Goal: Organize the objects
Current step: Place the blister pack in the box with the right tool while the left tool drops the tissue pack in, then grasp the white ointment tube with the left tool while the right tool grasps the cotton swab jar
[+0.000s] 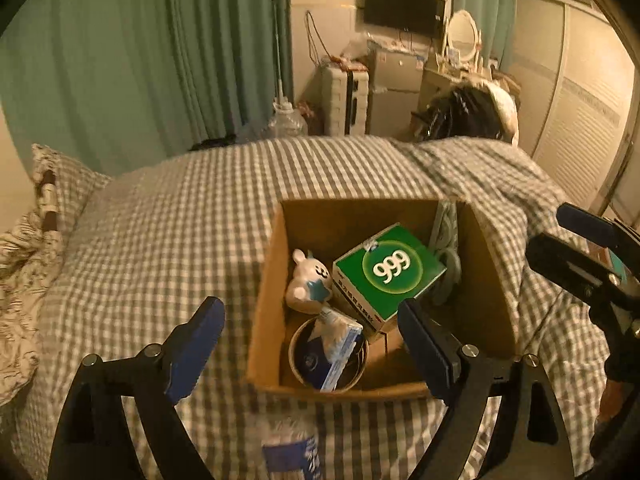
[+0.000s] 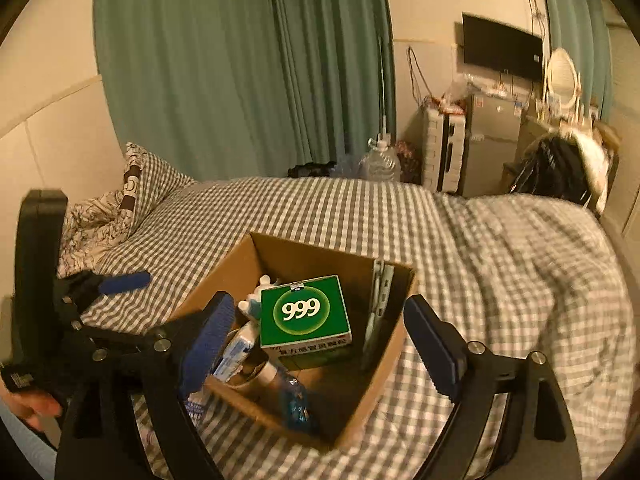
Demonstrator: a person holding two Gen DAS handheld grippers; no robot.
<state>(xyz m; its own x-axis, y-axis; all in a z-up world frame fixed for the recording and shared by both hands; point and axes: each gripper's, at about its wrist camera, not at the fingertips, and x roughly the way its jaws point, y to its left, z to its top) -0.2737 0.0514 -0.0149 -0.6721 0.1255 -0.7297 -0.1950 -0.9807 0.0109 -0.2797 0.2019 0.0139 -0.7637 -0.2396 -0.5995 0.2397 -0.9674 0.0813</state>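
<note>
An open cardboard box (image 1: 268,292) (image 2: 384,384) sits on the checked bedspread. In it lie a green "999" medicine box (image 1: 390,270) (image 2: 304,312), a white rabbit figure (image 1: 306,282), a blue-and-white packet (image 1: 340,354) standing in a round tub (image 1: 298,364), and a grey power strip (image 1: 444,236) (image 2: 378,300) against the far wall. A clear water bottle (image 1: 290,446) lies on the bed just in front of the box. My left gripper (image 1: 310,334) is open and empty over the box's near left corner. My right gripper (image 2: 320,338) is open and empty above the box.
The checked bedspread (image 1: 180,220) covers the bed, with pillows (image 2: 120,208) at the left. Green curtains (image 2: 240,72), a large water jug (image 2: 378,164), a small fridge (image 2: 492,140) and a wall screen (image 2: 500,46) stand beyond the bed.
</note>
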